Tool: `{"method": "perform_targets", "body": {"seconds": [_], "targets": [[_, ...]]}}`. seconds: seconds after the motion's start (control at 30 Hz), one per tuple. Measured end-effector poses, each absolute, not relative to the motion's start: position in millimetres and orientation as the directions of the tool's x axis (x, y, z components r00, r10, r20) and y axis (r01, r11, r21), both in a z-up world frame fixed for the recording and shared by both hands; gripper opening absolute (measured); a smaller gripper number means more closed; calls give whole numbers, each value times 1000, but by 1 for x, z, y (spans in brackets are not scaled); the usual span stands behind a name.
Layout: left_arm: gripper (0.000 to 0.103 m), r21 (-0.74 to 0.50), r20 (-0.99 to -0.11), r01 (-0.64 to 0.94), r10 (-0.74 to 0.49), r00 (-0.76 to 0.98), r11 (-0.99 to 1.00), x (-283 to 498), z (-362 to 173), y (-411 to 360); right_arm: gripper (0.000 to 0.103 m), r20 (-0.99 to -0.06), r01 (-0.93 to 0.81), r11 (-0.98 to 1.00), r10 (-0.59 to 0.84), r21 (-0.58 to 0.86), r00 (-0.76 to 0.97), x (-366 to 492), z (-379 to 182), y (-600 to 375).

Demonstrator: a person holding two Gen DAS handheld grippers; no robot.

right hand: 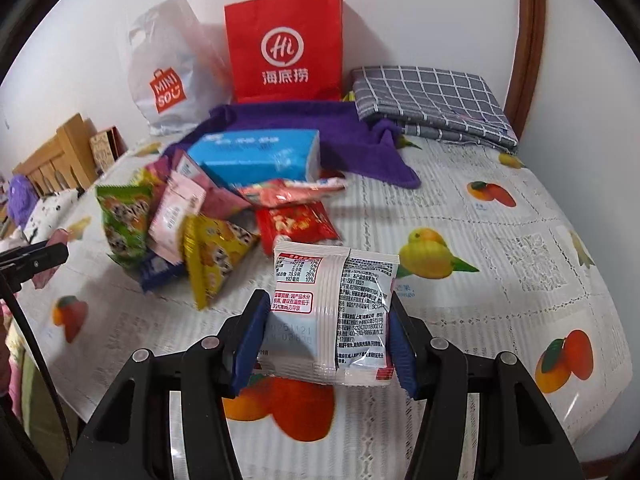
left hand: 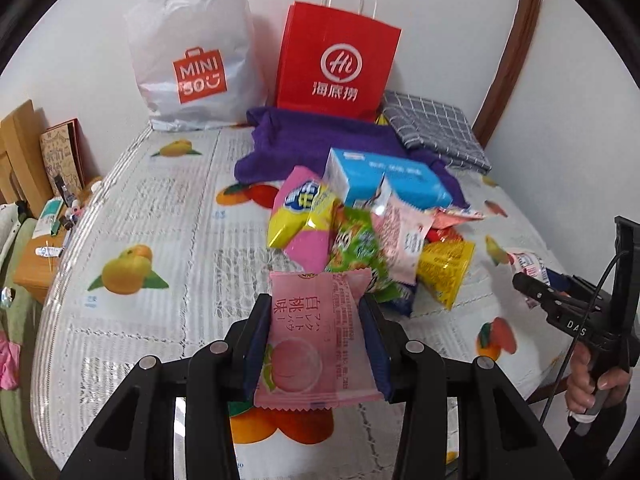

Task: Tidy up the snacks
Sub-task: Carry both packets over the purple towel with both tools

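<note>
My left gripper (left hand: 316, 320) is shut on a pink peach snack packet (left hand: 314, 340), held above the table in front of the snack pile (left hand: 360, 236). My right gripper (right hand: 328, 316) is shut on a white snack packet (right hand: 332, 312) with red and black print, held above the table right of the pile (right hand: 192, 224). The pile holds yellow, green, pink and red packets and a blue box (left hand: 384, 180). The right gripper also shows at the right edge of the left wrist view (left hand: 532, 284), with the white packet (left hand: 528, 262) in it.
A red paper bag (left hand: 338, 60) and a white MINISO plastic bag (left hand: 196, 56) stand at the back against the wall. A purple cloth (left hand: 320, 140) and a folded grey checked cloth (left hand: 436, 128) lie behind the pile. The fruit-print tablecloth (left hand: 160, 208) covers the table.
</note>
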State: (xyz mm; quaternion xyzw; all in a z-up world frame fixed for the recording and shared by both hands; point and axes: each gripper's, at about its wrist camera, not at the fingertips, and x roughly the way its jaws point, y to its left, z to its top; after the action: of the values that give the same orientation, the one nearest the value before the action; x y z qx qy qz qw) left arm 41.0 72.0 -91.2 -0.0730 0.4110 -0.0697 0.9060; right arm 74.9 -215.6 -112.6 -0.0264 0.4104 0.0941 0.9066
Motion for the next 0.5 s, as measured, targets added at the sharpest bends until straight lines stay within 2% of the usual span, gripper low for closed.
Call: {"method": "perform_targets", "body": {"seconds": [0.5], "targets": [[42, -247, -689, 132, -269, 672, 960, 75, -38, 57, 56, -726, -210, 975, 198, 76, 658, 95, -62, -203]]}}
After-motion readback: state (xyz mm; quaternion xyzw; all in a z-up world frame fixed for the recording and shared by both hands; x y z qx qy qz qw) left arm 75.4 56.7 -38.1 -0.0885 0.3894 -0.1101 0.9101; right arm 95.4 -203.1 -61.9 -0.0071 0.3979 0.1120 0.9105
